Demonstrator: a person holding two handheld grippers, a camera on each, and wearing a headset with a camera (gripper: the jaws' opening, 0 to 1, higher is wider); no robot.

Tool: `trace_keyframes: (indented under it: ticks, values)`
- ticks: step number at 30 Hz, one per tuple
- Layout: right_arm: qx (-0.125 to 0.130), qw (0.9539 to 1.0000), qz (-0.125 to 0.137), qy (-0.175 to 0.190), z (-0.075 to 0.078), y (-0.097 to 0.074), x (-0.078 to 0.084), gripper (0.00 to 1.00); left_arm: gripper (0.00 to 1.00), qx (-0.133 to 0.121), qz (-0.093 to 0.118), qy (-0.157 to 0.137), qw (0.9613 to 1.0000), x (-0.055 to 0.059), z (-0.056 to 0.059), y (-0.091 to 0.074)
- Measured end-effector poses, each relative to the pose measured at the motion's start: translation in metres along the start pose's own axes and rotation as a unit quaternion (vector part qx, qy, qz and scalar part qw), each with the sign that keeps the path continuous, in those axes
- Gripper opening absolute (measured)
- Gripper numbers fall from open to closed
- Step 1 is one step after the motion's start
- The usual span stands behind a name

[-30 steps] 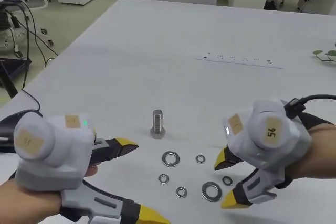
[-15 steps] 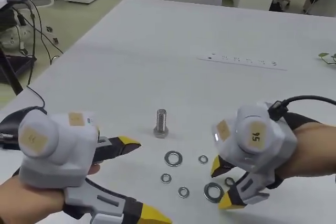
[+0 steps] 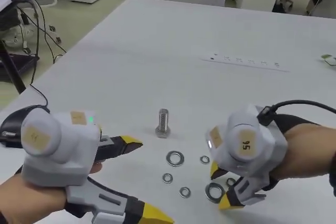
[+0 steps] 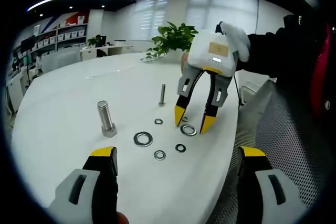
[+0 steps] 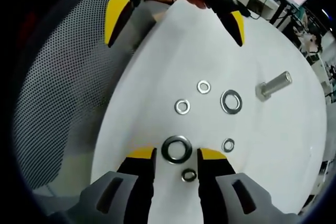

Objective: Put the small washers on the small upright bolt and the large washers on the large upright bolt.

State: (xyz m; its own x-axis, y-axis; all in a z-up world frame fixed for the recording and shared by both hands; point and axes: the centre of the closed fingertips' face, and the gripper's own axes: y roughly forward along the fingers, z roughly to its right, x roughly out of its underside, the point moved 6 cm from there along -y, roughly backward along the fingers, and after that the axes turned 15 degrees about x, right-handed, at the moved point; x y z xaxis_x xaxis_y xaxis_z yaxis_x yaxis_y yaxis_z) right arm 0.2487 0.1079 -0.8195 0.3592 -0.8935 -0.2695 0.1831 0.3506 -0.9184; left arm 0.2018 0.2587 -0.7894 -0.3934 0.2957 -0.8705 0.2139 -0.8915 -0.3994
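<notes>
The left gripper [image 3: 144, 179] hangs over the near edge of the surface [image 3: 173, 66], its jaws wide apart with nothing between them. Just past it the right gripper [image 3: 220, 187] points down, its jaws parted on either side of a large washer [image 5: 177, 149] lying flat; I cannot tell whether the tips touch it. A small washer [image 5: 189, 174] lies just beside that one. Three more small washers [image 3: 167, 178] and a second large washer [image 3: 175, 157] lie scattered farther in. Beyond them the large bolt [image 3: 163, 123] stands on its head. In the left gripper view, the small bolt [image 4: 162, 94] stands upright beyond the washers.
</notes>
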Motion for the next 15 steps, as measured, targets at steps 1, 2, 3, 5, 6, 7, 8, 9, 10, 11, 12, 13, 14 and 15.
trace_keyframes:
  ticks: [1, 2, 3, 5, 6, 7, 8, 9, 10, 11, 12, 13, 14, 15]
  values:
    - [-0.001, 1.0000, 0.000, 0.001, 0.0000, 0.0000, -0.0002, 0.33, 0.95, 0.000, 0.000, 0.000, 1.0000, 0.0001, -0.0002, -0.0002]
    - [-0.001, 1.0000, -0.001, 0.000, 0.0000, 0.0001, -0.0004, 0.33, 0.95, -0.001, 0.000, 0.000, 1.0000, 0.0003, -0.0004, -0.0005]
    - [-0.002, 1.0000, -0.002, 0.001, -0.0002, 0.0001, -0.0005, 0.33, 0.95, -0.001, 0.000, 0.000, 1.0000, 0.0003, -0.0005, -0.0007]
    - [-0.004, 1.0000, -0.003, 0.001, 0.0000, 0.0002, -0.0007, 0.32, 0.95, -0.001, 0.001, 0.000, 1.0000, -0.0001, -0.0003, -0.0008]
    - [-0.005, 1.0000, -0.004, 0.000, -0.0002, 0.0002, -0.0008, 0.32, 0.95, -0.001, 0.001, 0.000, 1.0000, -0.0003, -0.0002, -0.0009]
    - [-0.006, 1.0000, -0.006, 0.001, -0.0004, 0.0002, -0.0011, 0.32, 0.95, 0.000, 0.001, 0.000, 1.0000, -0.0004, -0.0001, -0.0009]
    - [-0.007, 1.0000, -0.007, 0.001, -0.0003, 0.0002, -0.0013, 0.32, 0.95, 0.000, 0.001, 0.000, 1.0000, -0.0005, 0.0000, -0.0010]
    - [-0.007, 0.9999, -0.007, 0.001, -0.0003, 0.0003, -0.0014, 0.32, 0.95, 0.000, 0.002, 0.000, 1.0000, -0.0007, 0.0002, -0.0010]
    - [-0.007, 0.9999, -0.008, 0.001, -0.0004, 0.0003, -0.0015, 0.32, 0.95, 0.000, 0.002, 0.000, 1.0000, -0.0007, 0.0002, -0.0010]
    - [-0.009, 0.9999, -0.009, 0.002, -0.0002, 0.0004, -0.0016, 0.32, 0.95, 0.000, 0.001, 0.000, 1.0000, -0.0005, 0.0003, -0.0011]
    - [-0.010, 0.9999, -0.010, 0.004, -0.0002, 0.0005, -0.0015, 0.32, 0.95, 0.001, 0.001, 0.000, 1.0000, -0.0003, 0.0003, -0.0012]
    - [-0.012, 0.9998, -0.011, 0.007, 0.0001, 0.0008, -0.0012, 0.32, 0.95, 0.001, 0.000, 0.000, 1.0000, -0.0001, 0.0004, -0.0013]
    - [-0.014, 0.9998, -0.012, 0.009, 0.0001, 0.0008, -0.0009, 0.31, 0.95, 0.001, 0.000, 0.000, 1.0000, -0.0001, 0.0004, -0.0014]
    - [-0.014, 0.9998, -0.011, 0.009, 0.0005, 0.0010, -0.0009, 0.31, 0.95, 0.001, 0.000, 0.000, 1.0000, -0.0003, 0.0003, -0.0017]
